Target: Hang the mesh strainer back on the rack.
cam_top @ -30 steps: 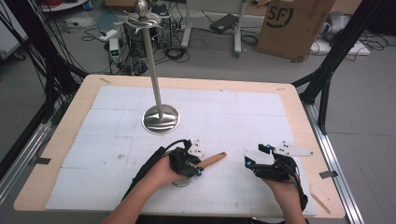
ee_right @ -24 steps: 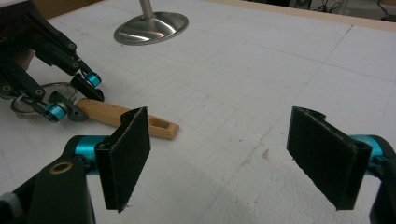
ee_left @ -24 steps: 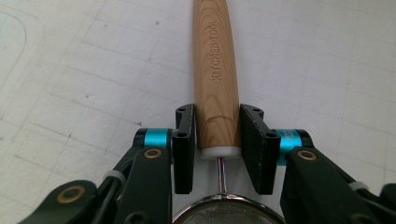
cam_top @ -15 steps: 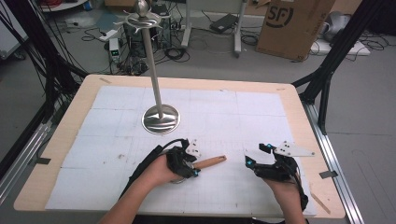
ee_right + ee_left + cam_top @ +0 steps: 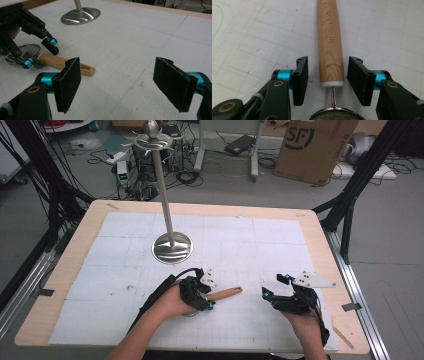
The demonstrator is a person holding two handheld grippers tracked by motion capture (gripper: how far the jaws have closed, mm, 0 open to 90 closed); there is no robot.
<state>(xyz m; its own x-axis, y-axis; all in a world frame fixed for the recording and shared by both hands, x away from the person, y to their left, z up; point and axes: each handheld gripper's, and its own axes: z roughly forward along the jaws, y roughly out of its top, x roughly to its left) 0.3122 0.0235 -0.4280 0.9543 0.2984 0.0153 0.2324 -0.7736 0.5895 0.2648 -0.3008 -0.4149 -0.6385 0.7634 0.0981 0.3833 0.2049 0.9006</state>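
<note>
My left gripper (image 5: 328, 82) stands wide around the strainer's wooden handle (image 5: 330, 42), lying flat on the tabletop (image 5: 280, 235). It looks light, stiff and smooth; I'd clamp near the collar. My right gripper (image 5: 123, 86) waits wide, holding nothing.

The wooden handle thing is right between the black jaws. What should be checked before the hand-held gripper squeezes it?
1. Left hand-held gripper open around the strainer's wooden handle: ok, a jaw stands on each side.
2. Handle centred between the jaws: ok, with a gap on both sides and neither pad touching.
3. Grip spot: ok, the pads flank the handle's end next to the white collar.
4. Strainer lying flat on the white mat: ok.
5. Right hand-held gripper out of the way: ok, open and empty, off to the side.
6. Metal stand clear of the strainer: ok, it stands farther back.
</note>
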